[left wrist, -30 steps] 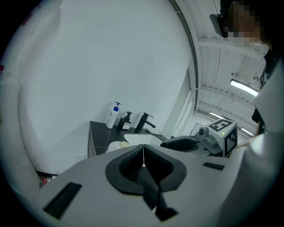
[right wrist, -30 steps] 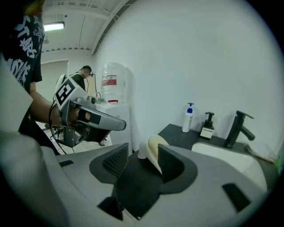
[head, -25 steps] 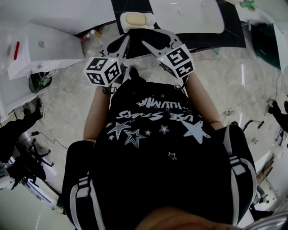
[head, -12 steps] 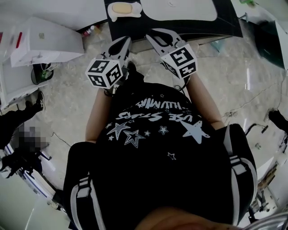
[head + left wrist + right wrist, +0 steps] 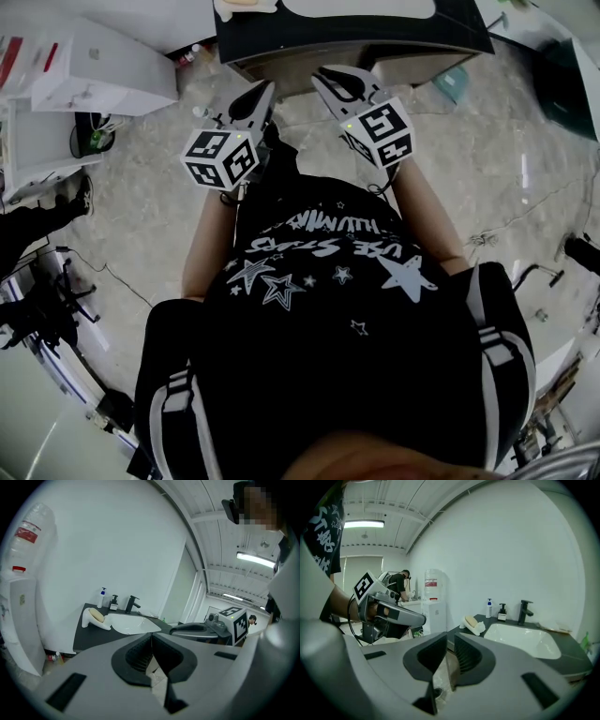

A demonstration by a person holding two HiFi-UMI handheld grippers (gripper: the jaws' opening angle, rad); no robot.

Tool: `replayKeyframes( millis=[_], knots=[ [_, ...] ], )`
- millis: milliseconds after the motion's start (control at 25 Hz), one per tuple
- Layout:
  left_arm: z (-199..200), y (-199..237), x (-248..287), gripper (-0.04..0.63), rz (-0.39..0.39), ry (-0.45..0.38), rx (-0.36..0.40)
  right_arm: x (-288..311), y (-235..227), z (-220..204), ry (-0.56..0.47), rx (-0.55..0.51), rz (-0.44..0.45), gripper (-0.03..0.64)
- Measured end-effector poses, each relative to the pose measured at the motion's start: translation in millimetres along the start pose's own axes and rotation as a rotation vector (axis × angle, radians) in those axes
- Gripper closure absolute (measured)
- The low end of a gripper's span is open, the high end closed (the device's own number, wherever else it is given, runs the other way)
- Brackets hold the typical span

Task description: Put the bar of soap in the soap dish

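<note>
Room: plain white wall (image 5: 117,550) behind a vanity, ceiling strip light (image 5: 363,524) overhead, pale marbled floor (image 5: 141,206) underfoot.
Surface: dark countertop (image 5: 91,639) with a white basin (image 5: 133,624) sunk into it.
Back edge: a black faucet (image 5: 132,603) behind the basin; to its left a dark pump bottle (image 5: 114,602) and a white bottle with a blue pump (image 5: 102,597).
Soap dish (image 5: 89,620): white, at the countertop's left end, just beside the basin.
Bar of soap (image 5: 97,615): tan, lying in the soap dish, touched by neither gripper.
Beside the vanity: a white water dispenser (image 5: 432,597) with a bottle on top, standing off the countertop's left end.
Left gripper (image 5: 152,634): held over the floor, well apart from the countertop's front edge; fingers pressed together, nothing between them.
Right gripper (image 5: 445,641): level with the left one and near it, also over the floor; its jaws have just been closing and now sit together, with only floor showing through the slit and no object in it.
Person: black star-printed top (image 5: 328,281) fills the lower head view, both forearms reaching toward the vanity.
</note>
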State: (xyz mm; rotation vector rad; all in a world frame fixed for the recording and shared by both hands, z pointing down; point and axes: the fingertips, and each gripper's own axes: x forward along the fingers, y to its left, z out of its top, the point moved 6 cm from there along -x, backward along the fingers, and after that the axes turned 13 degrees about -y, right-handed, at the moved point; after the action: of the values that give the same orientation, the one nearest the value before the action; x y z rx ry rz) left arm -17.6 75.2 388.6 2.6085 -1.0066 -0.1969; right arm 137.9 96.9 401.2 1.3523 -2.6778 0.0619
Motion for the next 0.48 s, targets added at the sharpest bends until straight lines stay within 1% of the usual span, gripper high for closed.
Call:
replayKeyframes(
  millis=[240, 480],
  knots=[
    [-11.3, -39.2, -28.6, 0.583, 0.014, -0.031, 0.003, -48.8, 23.5, -0.5, -0.018, -0.015, 0.006, 0.563],
    [-20.4, -68.7, -51.9, 0.583, 0.046, -0.057, 0.008, -78.3, 39.2, -4.9, -0.025, -0.014, 0.036, 0.563]
  ],
)
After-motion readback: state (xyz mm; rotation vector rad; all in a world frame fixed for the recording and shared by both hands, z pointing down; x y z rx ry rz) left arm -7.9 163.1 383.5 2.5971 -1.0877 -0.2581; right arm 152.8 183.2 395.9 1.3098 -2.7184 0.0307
